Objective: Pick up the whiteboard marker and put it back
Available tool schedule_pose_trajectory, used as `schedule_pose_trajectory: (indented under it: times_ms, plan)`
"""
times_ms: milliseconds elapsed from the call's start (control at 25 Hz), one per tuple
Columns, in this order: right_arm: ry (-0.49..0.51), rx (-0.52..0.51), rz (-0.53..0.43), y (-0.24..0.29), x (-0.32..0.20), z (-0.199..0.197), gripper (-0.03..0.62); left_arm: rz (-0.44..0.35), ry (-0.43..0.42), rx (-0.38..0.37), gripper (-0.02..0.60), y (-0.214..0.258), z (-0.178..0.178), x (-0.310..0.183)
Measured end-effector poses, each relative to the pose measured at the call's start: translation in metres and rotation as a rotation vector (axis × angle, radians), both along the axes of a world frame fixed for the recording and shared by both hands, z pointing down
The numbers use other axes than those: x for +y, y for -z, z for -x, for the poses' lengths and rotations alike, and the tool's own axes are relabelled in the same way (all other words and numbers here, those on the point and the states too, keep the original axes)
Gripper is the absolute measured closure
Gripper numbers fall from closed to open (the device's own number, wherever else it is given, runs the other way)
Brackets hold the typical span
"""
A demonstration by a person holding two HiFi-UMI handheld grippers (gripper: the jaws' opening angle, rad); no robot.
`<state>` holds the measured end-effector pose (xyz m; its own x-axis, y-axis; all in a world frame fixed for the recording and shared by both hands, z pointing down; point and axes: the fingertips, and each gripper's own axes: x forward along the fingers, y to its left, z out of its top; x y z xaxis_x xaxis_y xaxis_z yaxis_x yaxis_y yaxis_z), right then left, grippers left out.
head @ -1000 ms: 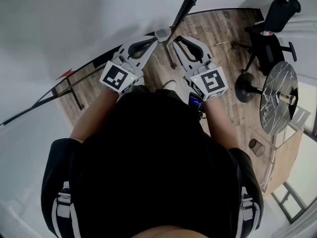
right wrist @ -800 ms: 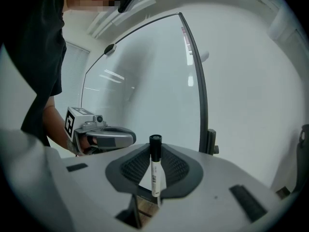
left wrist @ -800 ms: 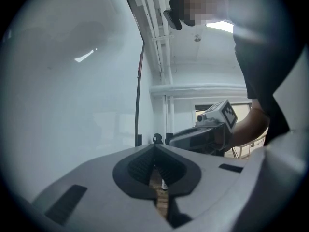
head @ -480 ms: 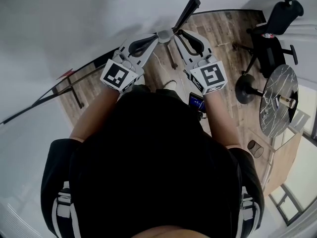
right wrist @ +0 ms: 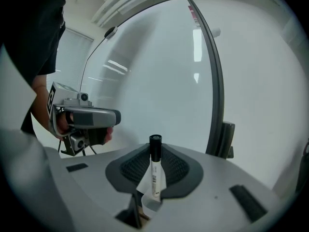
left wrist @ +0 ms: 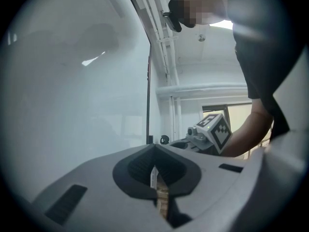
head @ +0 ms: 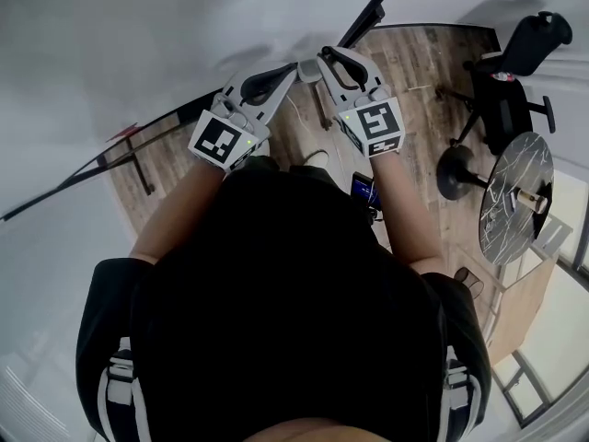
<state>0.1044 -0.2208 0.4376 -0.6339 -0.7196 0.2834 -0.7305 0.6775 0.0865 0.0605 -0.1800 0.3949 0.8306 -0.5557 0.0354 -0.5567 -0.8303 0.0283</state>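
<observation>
The whiteboard marker [right wrist: 154,173], white-bodied with a black cap, stands upright between the pads of my right gripper [right wrist: 154,164], which is shut on it. In the head view the right gripper [head: 325,58] reaches toward the lower edge of the whiteboard [head: 138,35]; the marker itself is too small to make out there. My left gripper [head: 296,68] is beside it, tips almost meeting the right one's. Its jaws [left wrist: 154,170] are closed together with nothing between them. The whiteboard's white face [right wrist: 159,71] and black frame [right wrist: 216,91] fill the right gripper view.
A black office chair [head: 511,63] and a round marble-topped table [head: 511,191] stand on the wood floor [head: 414,63] to the right. A black bracket [right wrist: 225,139] sits on the whiteboard frame. The board's stand legs [head: 138,168] cross the floor at left.
My right gripper has moved up and left in the head view, closer to the whiteboard's edge, still holding the marker. The left gripper has barely shifted.
</observation>
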Motion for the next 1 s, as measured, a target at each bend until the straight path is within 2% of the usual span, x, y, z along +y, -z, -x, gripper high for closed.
schedule_pose_trajectory:
  times_ms: [1000]
  plan:
    - [0.085,0.230,0.139,-0.115,-0.011,0.020,0.526,0.010,0.062,0.018,0.578,0.001,0.019,0.007]
